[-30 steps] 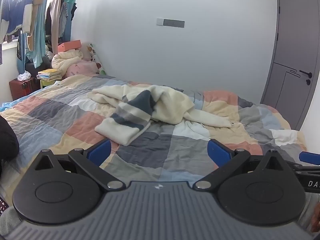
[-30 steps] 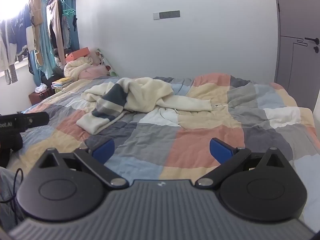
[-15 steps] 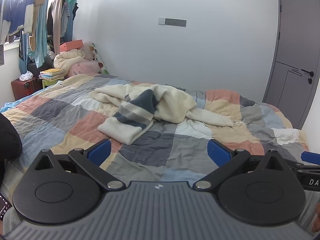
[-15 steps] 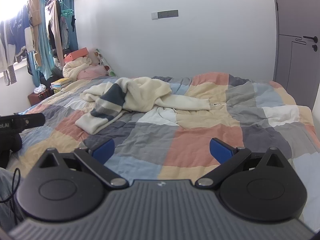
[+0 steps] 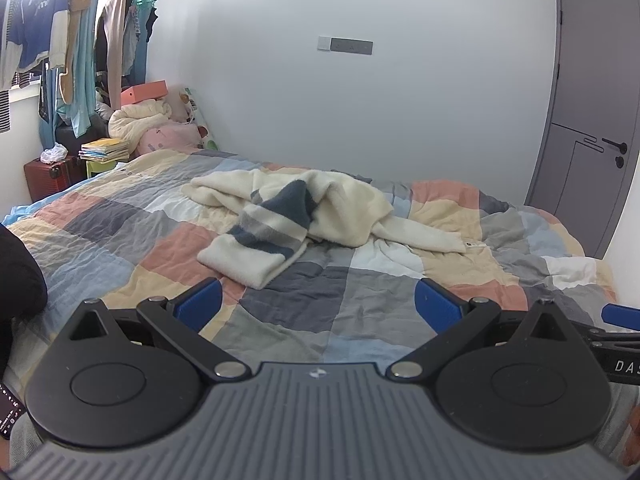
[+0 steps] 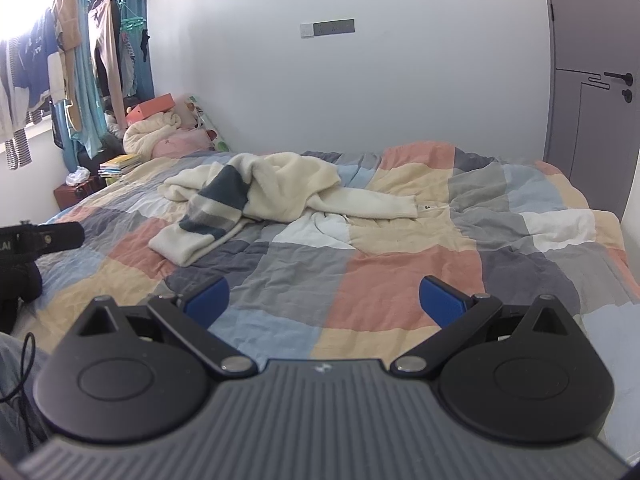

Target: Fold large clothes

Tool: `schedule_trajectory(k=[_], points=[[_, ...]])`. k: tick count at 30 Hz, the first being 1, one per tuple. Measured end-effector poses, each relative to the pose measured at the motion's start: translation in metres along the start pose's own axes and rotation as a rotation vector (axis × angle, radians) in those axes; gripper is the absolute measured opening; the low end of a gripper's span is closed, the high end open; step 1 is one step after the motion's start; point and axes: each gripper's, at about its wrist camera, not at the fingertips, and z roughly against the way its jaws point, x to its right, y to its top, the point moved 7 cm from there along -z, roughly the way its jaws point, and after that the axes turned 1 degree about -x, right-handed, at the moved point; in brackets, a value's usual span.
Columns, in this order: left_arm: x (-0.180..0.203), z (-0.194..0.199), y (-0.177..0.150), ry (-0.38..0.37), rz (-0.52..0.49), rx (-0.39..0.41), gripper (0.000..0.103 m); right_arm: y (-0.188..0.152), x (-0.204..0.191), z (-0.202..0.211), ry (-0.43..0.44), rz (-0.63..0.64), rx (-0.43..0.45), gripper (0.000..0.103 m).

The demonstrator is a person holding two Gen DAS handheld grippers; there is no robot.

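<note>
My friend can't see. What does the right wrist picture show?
A crumpled cream sweater with dark blue stripes lies unfolded on a patchwork bedspread. The open right gripper hovers above the near edge, holding nothing. Clothes hang at far left.

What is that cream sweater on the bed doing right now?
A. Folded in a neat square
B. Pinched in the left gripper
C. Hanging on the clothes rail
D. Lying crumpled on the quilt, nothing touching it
D: the cream sweater lies bunched on the patchwork quilt, and both the left gripper and right gripper are open, short of it.
</note>
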Motion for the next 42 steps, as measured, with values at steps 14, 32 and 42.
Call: schedule_trajectory(k=[14, 32, 42], points=[[0.007, 0.011, -0.003, -0.006, -0.006, 0.01, 0.103, -0.004, 0.0, 0.01, 0.001, 0.004, 0.006, 0.103], [0.005, 0.031, -0.003, 0.003, 0.016, 0.04, 0.103, -0.002, -0.008, 0.02, 0.014, -0.009, 0.012, 0.103], [0.0, 0.007, 0.004, -0.013, 0.028, 0.057, 0.103, 0.008, -0.009, 0.001, 0.017, -0.018, 0.014, 0.103]])
